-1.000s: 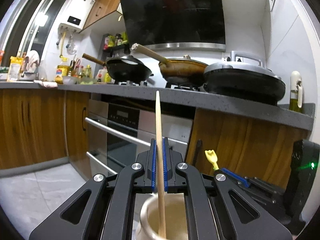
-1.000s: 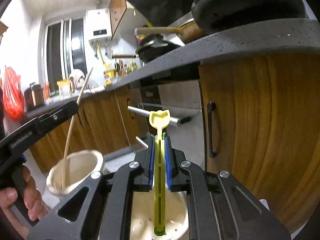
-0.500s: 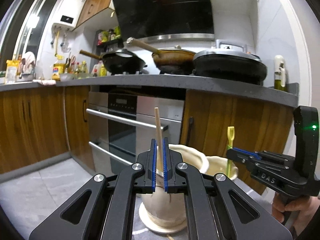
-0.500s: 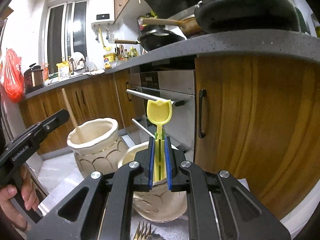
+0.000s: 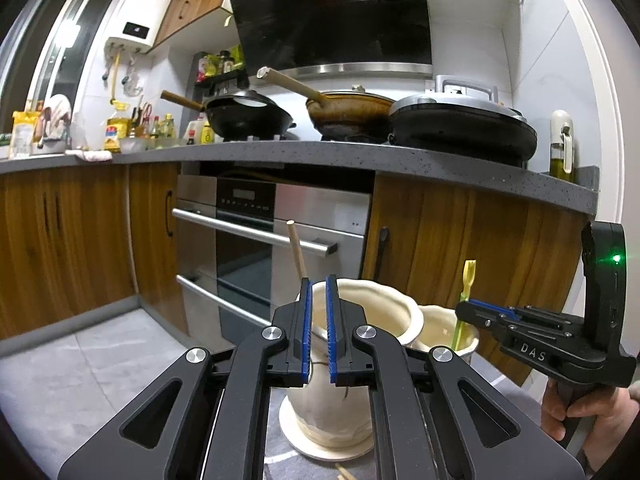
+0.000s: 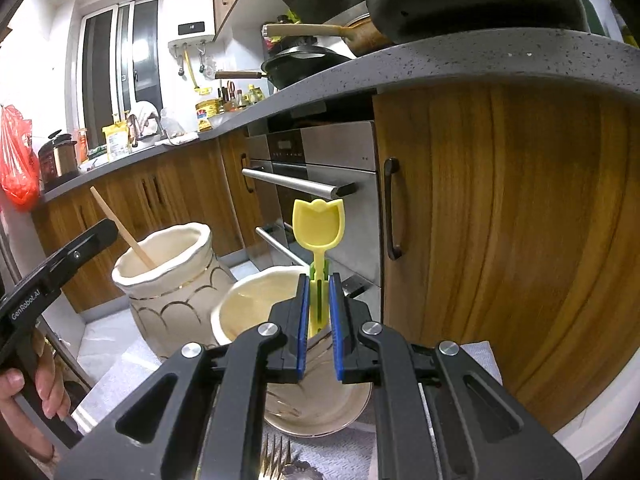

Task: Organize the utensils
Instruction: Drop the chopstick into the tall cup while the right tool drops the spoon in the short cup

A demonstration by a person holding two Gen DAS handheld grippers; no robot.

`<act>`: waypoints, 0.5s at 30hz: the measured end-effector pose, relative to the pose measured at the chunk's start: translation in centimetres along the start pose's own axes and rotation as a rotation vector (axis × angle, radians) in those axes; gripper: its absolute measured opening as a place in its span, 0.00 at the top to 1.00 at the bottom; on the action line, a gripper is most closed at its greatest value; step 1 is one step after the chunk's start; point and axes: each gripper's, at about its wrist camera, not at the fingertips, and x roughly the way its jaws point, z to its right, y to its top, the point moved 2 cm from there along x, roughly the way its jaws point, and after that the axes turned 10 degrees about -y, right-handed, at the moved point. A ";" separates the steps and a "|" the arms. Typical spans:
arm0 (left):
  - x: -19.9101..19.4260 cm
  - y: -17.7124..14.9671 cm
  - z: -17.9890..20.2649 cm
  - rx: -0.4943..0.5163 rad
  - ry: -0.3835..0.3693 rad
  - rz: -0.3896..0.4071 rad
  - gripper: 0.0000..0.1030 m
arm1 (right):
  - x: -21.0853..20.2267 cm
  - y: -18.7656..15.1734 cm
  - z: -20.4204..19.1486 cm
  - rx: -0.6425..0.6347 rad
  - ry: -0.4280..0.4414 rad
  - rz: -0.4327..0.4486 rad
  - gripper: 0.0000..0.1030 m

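A tall cream vase (image 5: 384, 312) (image 6: 176, 296) stands beside a lower cream pot (image 5: 436, 326) (image 6: 248, 304). A wooden stick (image 5: 295, 248) (image 6: 116, 216) leans in the vase. Its top rises just beyond my left gripper (image 5: 318, 280) (image 6: 108, 230), whose blue pads are shut to a narrow slit with nothing between them. My right gripper (image 6: 319, 276) (image 5: 460, 306) is shut on the green handle of a yellow tulip-shaped utensil (image 6: 318, 224) (image 5: 467, 276). That utensil stands upright over the low pot, and its lower end is hidden inside.
Fork tines (image 6: 276, 456) lie on a white cloth (image 6: 480, 356) in front of the pots. Wooden cabinet doors (image 6: 500, 240) and an oven (image 5: 256, 240) rise close behind, under a grey counter (image 5: 400, 160) with pans. A hand (image 5: 580, 412) grips each tool.
Both grippers have sunk and drawn back from above the pots. The stick was pinched between the left pads; now it leans in the vase beyond them. The yellow utensil stays pinched.
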 end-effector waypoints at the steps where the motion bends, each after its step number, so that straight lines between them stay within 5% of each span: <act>1: 0.0 0.0 0.0 0.003 0.003 0.000 0.92 | 0.0 0.0 0.0 -0.001 0.000 0.000 0.89; 4: -0.1 0.1 0.1 0.014 0.015 0.004 0.85 | -0.2 0.1 0.2 0.004 -0.001 0.004 0.70; 8: -0.6 0.3 0.4 0.009 0.025 0.024 0.69 | -0.9 0.3 0.4 0.025 -0.011 0.019 0.63; 12: -1.3 0.1 0.8 0.008 0.053 0.025 0.43 | -2.6 0.3 0.7 0.042 -0.020 0.035 0.43; 15: -2.1 -0.4 0.9 0.004 0.080 0.016 0.25 | -4.4 -0.2 0.9 0.035 -0.039 0.058 0.20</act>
